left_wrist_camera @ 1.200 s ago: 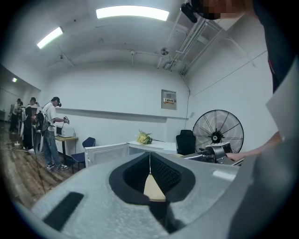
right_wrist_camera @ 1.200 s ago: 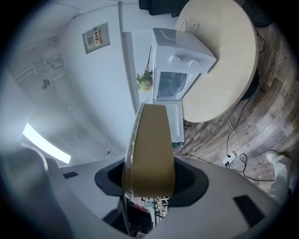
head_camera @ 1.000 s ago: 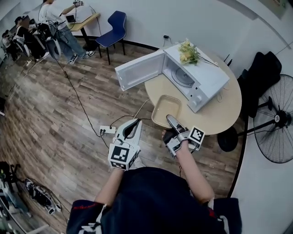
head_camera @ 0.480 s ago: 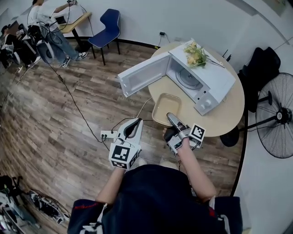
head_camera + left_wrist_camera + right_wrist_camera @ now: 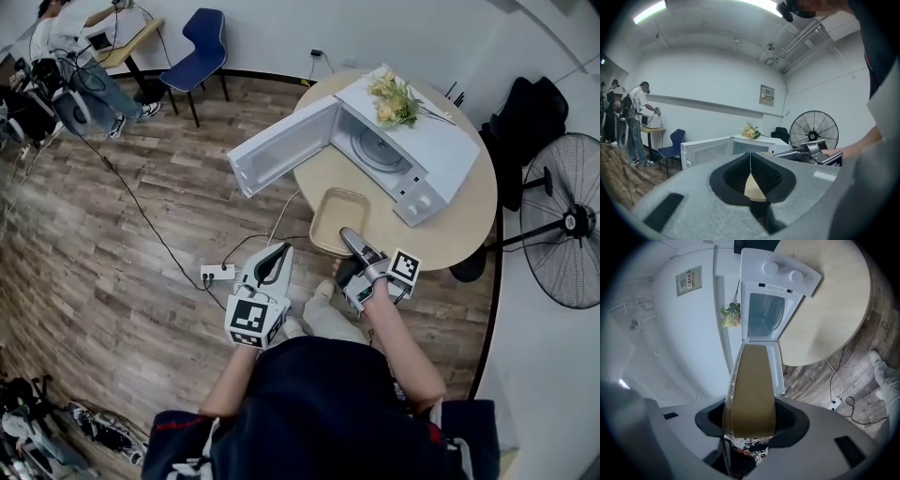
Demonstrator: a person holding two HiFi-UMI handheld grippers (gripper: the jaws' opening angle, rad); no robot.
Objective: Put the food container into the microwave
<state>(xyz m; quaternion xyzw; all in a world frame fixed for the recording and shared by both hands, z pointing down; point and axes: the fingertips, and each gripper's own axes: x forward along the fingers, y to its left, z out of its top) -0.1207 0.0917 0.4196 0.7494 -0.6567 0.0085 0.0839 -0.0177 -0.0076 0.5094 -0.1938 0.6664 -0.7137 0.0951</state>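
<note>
Food container [image 5: 339,214] at near edge of table [image 5: 469,230], just in front of microwave [image 5: 417,155], door [image 5: 281,150] swung open. Right gripper [image 5: 353,241] pinches its near rim. Left gripper [image 5: 272,261] off table's left side, over floor [image 5: 141,244], jaws pressed together, nothing between.

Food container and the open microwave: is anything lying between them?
Nothing; the head view shows only bare table between the food container and the microwave.
</note>
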